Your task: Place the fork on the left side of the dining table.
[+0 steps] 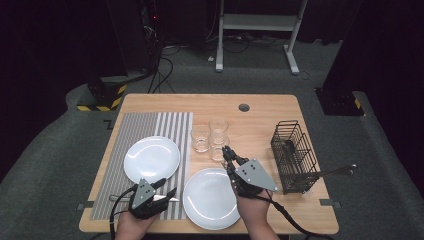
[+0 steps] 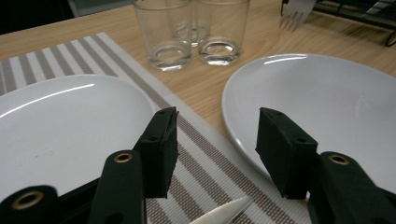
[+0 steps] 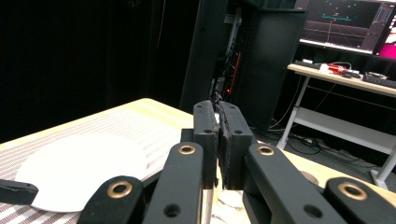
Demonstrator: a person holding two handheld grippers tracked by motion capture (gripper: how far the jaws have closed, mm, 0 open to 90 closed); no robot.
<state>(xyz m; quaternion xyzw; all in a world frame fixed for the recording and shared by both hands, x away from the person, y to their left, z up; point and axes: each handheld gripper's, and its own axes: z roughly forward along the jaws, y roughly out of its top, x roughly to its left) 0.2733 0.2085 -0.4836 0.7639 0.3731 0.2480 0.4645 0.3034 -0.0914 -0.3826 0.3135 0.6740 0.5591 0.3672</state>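
1. While the left gripper [image 1: 166,187] hangs over the table's 7 o'clock corner, its jaws stand wide apart with nothing between them. The pale tip of the knife [image 2: 224,212] shows just below them in the left gripper view.
2. Seen from the high view, the knife [image 1: 169,199] lies flat on the striped placemat [image 1: 150,122]. It sits between the far plate [image 1: 151,158] at 9 o'clock and the near plate [image 1: 210,199] at 6 o'clock, with its blade pointing toward 3 o'clock.
3. The right gripper [image 1: 227,150] sits past the near plate's 1 o'clock rim, close to the glasses [image 1: 210,137]. Its jaws are pressed together, and I see nothing held in them.
4. Handling, as I judge it: the knife is stiff, thin and fairly light. It lies low against the mat, so the jaws have little height to bite on, and a smooth blade would likely slip.
5. The handle, toward 9 o'clock under the gripper body, looks the better place to grip. Take it across its narrow width and near the middle so it does not tip.
6. Both plates lie just beside the knife, so I would lift straight up before carrying it sideways. The glasses and the wire basket [image 1: 294,155] at 3 o'clock are well apart from it.
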